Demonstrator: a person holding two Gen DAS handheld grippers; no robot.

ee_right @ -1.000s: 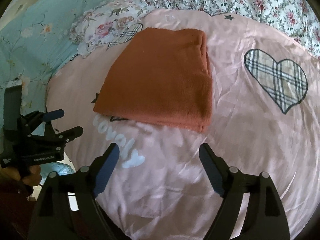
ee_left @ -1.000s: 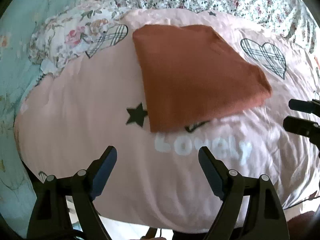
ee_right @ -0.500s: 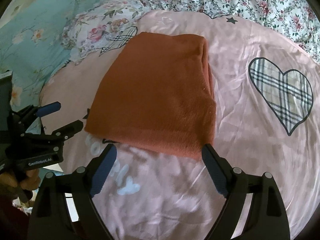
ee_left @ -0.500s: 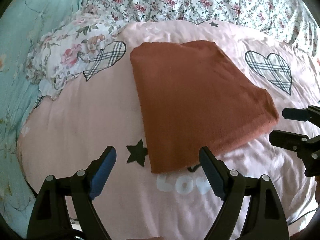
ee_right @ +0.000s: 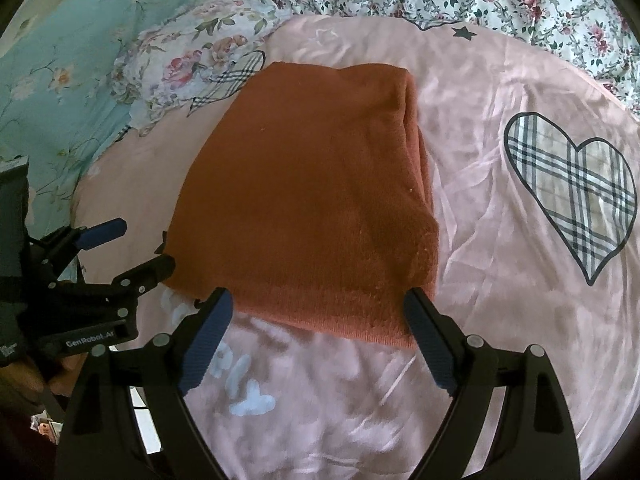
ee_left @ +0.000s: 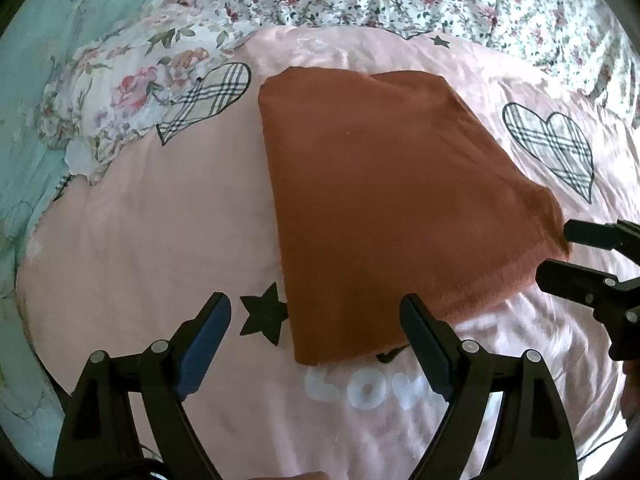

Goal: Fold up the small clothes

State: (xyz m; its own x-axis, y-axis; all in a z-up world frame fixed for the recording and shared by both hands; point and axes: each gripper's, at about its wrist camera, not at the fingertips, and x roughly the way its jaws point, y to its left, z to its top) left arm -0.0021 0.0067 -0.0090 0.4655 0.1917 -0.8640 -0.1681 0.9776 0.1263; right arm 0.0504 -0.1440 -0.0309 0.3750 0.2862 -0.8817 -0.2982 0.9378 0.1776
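A folded rust-orange knitted garment [ee_left: 384, 208] lies flat on the pink satin quilt printed with plaid hearts [ee_left: 152, 216], centre frame in both wrist views, its long axis running from the near hem toward the top of the frame. The right gripper [ee_right: 318, 312], jaws wide apart, hovers over the near hem, bracketing its right-hand corner; it looks the nearer. The left gripper [ee_left: 316, 316], jaws also apart and empty, straddles the near left corner.
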